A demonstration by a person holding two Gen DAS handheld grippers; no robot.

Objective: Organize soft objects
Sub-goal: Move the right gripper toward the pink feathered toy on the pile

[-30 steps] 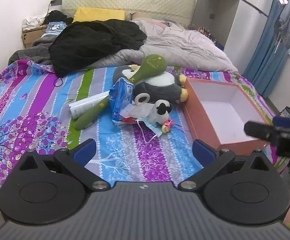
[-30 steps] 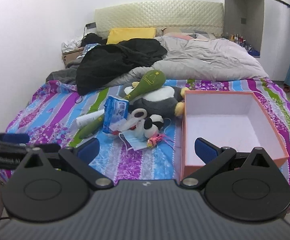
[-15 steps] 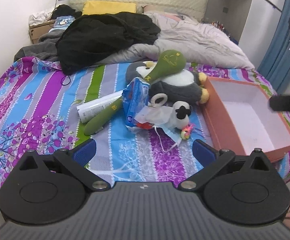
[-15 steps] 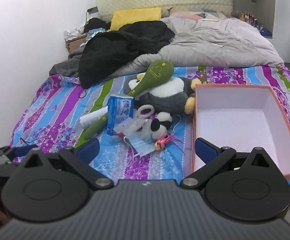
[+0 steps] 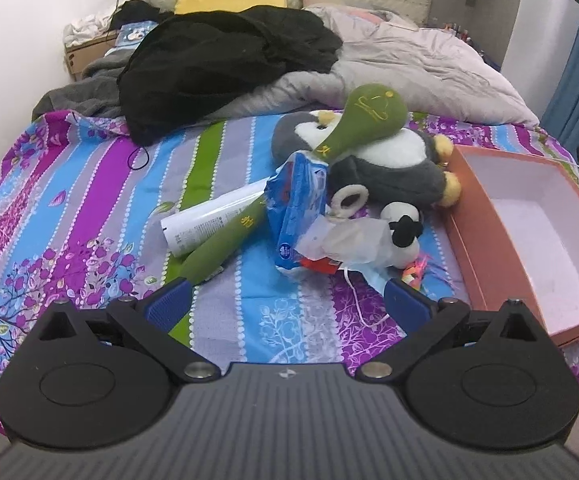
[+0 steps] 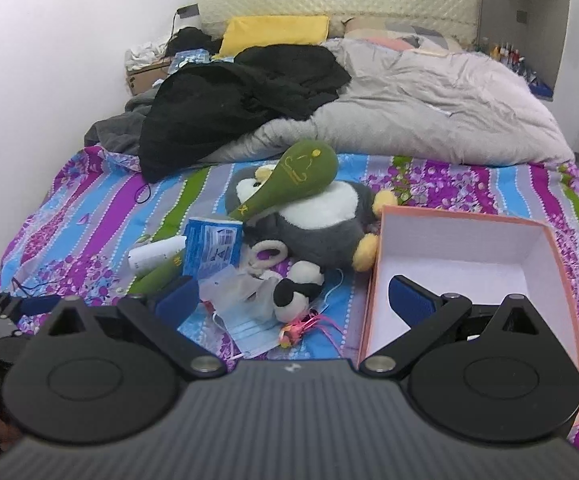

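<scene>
Blue ribbed fingers of my left gripper [image 5: 287,300] and right gripper [image 6: 295,298] spread wide, holding nothing, above the striped bed [image 5: 89,200] where a fuzzy grey penguin plush [image 5: 385,164] lies beside the empty orange box [image 5: 529,236]

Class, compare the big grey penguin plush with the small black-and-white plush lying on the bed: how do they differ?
The penguin plush is much larger than the small plush. The penguin plush is grey and white with yellow feet; the small plush is only black and white. The green plush bat rests across the penguin plush; nothing lies on the small plush. Both lie outside the orange box.
</scene>
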